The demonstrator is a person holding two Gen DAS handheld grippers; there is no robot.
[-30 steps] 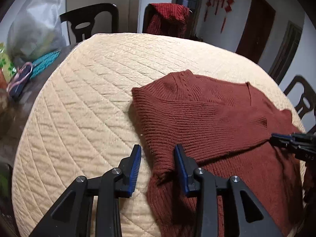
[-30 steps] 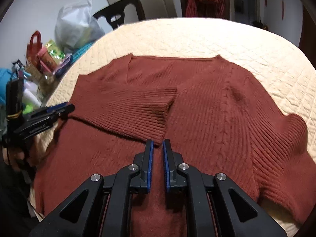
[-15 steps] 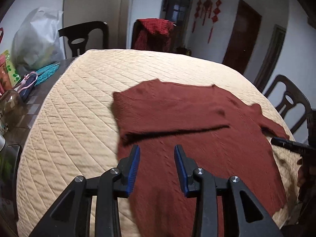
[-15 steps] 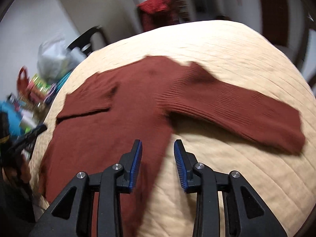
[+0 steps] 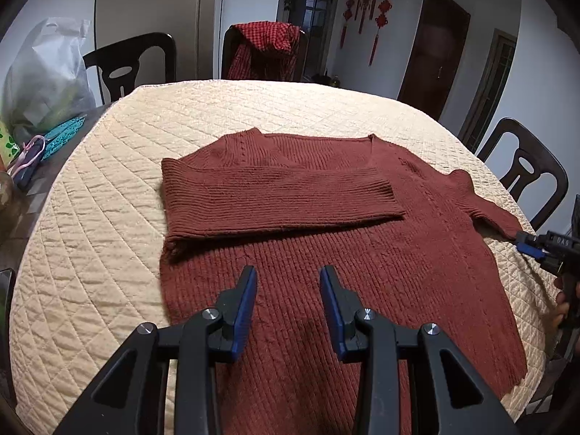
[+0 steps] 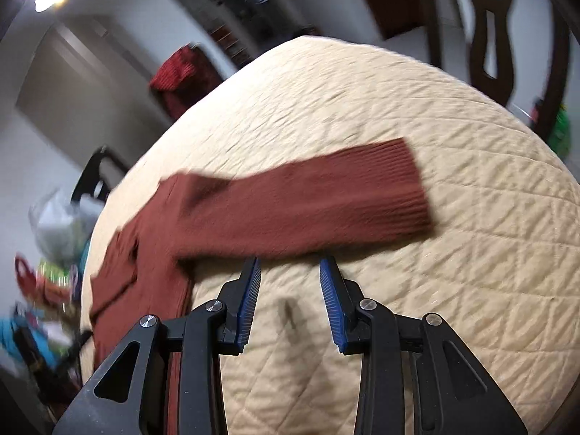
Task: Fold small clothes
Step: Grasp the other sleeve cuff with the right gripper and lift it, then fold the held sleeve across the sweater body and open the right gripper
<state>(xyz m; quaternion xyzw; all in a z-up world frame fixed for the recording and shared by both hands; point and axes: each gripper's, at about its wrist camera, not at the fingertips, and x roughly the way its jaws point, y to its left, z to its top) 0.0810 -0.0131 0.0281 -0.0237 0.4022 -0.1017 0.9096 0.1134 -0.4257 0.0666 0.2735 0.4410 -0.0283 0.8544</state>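
Note:
A rust-brown ribbed sweater (image 5: 326, 253) lies flat on a round table under a cream quilted cover (image 5: 108, 217). Its left sleeve (image 5: 282, 199) is folded across the chest. Its right sleeve (image 6: 308, 206) lies stretched out flat on the cover. My left gripper (image 5: 288, 282) is open and empty, hovering above the sweater's lower body. My right gripper (image 6: 290, 279) is open and empty, just in front of the outstretched sleeve; it also shows in the left wrist view (image 5: 529, 246) at the sleeve's cuff.
Dark wooden chairs (image 5: 525, 174) ring the table; one at the back carries a red checked garment (image 5: 268, 47). A plastic bag (image 5: 47, 76) and small bright items (image 5: 61, 137) sit at the table's left edge.
My right gripper opened, left the folded sleeve and swung right to the outstretched sleeve. My left gripper drew back from the sweater's left edge and now sits over its lower body.

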